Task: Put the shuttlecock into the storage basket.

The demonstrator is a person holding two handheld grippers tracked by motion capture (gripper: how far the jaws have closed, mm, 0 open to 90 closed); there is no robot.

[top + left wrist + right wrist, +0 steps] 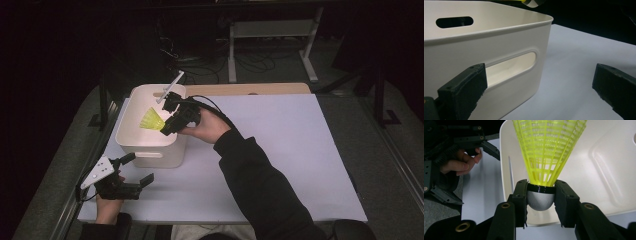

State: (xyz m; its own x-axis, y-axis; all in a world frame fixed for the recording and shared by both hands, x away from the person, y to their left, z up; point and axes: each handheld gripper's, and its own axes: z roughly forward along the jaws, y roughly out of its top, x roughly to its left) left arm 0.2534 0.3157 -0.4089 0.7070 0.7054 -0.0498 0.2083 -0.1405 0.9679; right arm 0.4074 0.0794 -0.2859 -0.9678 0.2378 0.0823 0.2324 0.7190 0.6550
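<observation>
Right gripper view: the right hand-held gripper [541,198] pinches a yellow shuttlecock [547,150] by its grey cork, skirt pointing into the white plastic bin [131,139]. On the tabletop [280,150] beside that bin, the left hand-held gripper [142,170] rests with jaws spread, holding nothing.

A dim lab or test room is showing here: a white worktop [280,150] is standing under lighting, with loose cables [200,62] and a metal frame [272,30] lying beyond its far edge.
</observation>
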